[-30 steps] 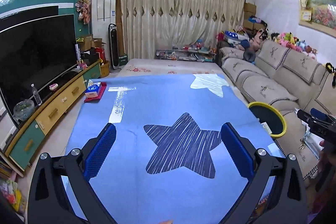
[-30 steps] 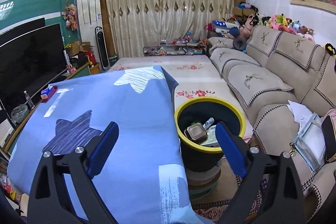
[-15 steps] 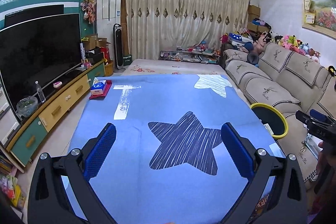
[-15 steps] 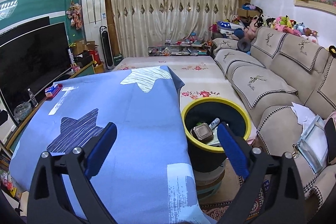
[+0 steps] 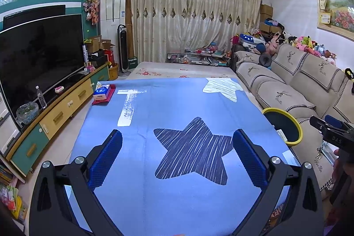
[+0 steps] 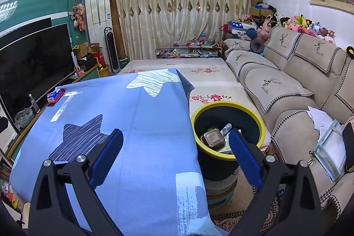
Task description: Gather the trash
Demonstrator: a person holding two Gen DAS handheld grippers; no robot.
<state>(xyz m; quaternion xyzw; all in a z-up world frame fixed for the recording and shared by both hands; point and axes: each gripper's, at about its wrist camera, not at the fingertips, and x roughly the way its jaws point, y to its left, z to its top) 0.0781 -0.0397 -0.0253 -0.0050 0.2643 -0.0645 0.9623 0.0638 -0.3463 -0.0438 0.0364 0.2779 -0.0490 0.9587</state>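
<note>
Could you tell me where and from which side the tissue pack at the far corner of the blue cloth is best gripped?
Grip the tissue pack across its two long sides, coming down from above. It lies flat on a red tray, so its top is exposed and its underside is not. The left gripper is open and looks nearer than the right gripper.

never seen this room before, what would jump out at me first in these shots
The big blue cloth with star shapes fills the middle of both views, spread flat over the table. Right of it, by the sofa, stands a black bin with a yellow rim, already holding some trash. Both hand-held grippers, left and right, hang open and empty above the cloth.
</note>
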